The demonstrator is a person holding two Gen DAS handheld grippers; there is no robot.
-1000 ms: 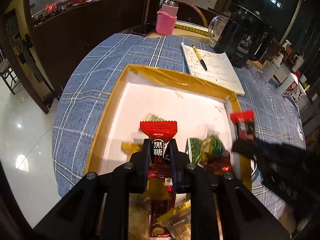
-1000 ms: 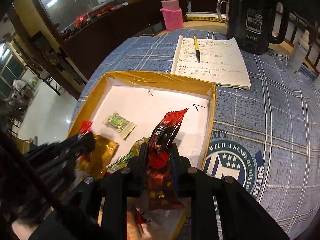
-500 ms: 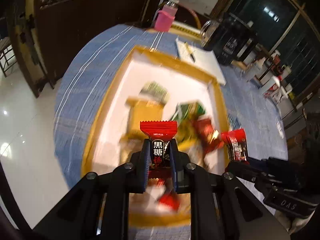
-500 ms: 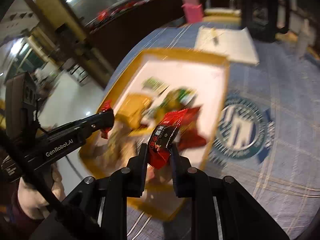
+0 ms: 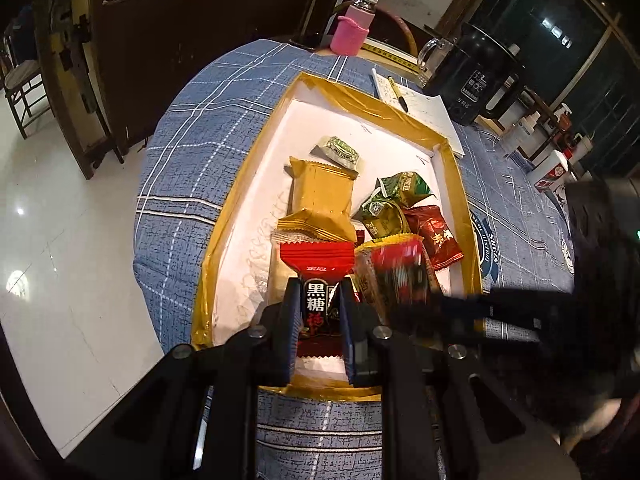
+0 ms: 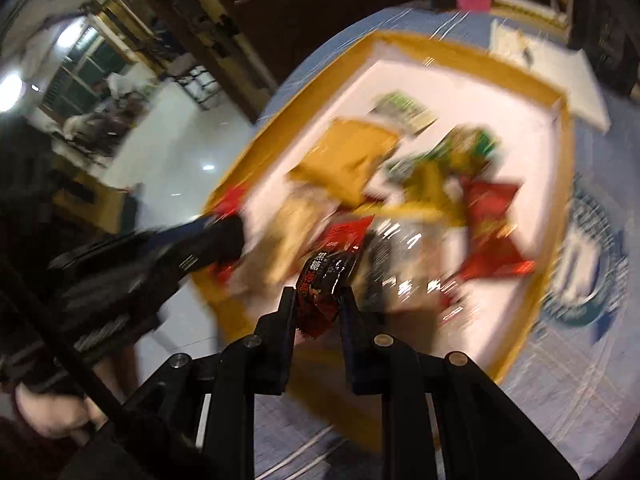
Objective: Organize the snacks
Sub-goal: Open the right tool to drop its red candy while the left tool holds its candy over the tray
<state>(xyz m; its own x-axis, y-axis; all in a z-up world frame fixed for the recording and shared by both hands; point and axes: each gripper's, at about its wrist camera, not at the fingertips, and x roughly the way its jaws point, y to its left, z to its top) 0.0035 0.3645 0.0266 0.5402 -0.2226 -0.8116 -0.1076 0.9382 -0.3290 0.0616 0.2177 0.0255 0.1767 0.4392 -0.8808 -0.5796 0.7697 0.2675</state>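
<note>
Blue plaid tablecloth point(image 5: 192, 128), gold-edged white tray point(image 5: 360, 100), seemingly green packets point(image 5: 394, 196)

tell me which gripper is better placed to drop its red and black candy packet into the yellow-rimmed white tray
Probably the left gripper: its red and black candy packet hangs sharp over the yellow-rimmed white tray, while the right wrist view is motion-blurred.

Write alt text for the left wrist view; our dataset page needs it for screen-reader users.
The left gripper pinches a red-and-black candy packet above a gold-rimmed white tray of mixed wrapped snacks on a blue plaid tablecloth. The right gripper, blurred, enters from the right holding a similar packet.
</note>
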